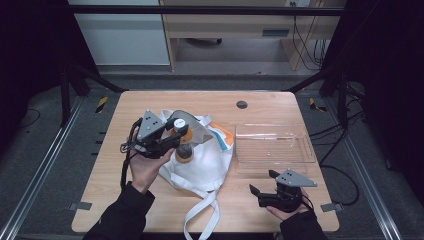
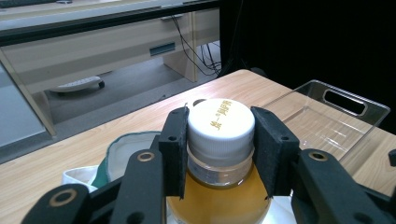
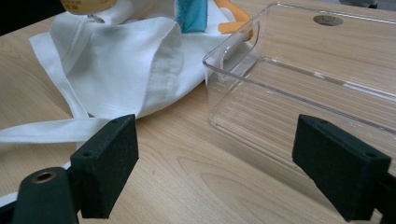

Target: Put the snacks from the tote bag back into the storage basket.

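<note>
Left gripper: your left gripper (image 2: pixel 219 154) was clamped on the bottle (image 2: pixel 219 186) right at the white screw cap (image 2: pixel 220 126), one black pad (image 2: pixel 175 149) on each side of it. Grip looked solid, pads flat against the cap and neck.

Bottle: amber liquid inside, white cap with gold lettering on top I couldn't read. In the high view the bottle (image 1: pixel 183 145) sat over the mouth of the white tote bag (image 1: pixel 200 165), with your left gripper (image 1: pixel 172 137) on it. Couldn't tell if its bottom was touching the fabric or hanging free.

Bag: white cloth tote lying flat-ish on the tabletop (image 1: pixel 150 105), left of centre, long straps (image 1: pixel 200 212) trailing toward your edge. Something teal and orange peeked out at its right side, too bunched up to name.

Tray: clear plastic tray (image 1: pixel 272 147) with cut-out handles, just beside the bag on the right, touching or nearly touching the cloth.

Right gripper: your right gripper (image 1: pixel 265 187) was wide apart with nothing between the pads, hovering low over the tabletop near the tray's front corner. From its own view the gripper (image 3: pixel 233 172) faced the tray (image 3: pixel 299 107) and the bag's edge (image 3: pixel 135 70).

Tabletop: light wood, with a round cable hole (image 1: pixel 242 104) near the far edge.
</note>
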Available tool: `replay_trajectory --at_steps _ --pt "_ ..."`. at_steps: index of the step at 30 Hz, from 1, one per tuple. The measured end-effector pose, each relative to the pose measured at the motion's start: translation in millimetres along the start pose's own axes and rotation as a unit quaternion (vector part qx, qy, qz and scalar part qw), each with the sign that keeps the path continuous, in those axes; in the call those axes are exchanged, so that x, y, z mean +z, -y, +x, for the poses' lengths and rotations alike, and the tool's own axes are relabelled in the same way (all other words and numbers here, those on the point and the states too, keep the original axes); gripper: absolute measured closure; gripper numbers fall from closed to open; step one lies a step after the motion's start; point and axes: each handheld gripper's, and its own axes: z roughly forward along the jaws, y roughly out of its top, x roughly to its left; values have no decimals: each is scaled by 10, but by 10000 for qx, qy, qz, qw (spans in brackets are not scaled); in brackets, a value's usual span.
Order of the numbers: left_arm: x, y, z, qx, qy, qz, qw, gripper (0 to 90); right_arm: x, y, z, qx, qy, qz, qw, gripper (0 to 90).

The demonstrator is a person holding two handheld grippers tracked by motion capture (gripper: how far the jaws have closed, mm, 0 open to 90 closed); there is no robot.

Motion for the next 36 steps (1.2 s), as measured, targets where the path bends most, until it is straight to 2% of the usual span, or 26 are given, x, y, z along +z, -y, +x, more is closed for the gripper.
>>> replay_trajectory --at_steps 17,36 --pt "77 -265 -203 55 211 -147 9997 590 1 -3 -3 -28 15 1 10000 124" --pt "334 -467 -536 133 553 -198 9982 590 -7 -7 2 -24 -15 -25 10000 120"
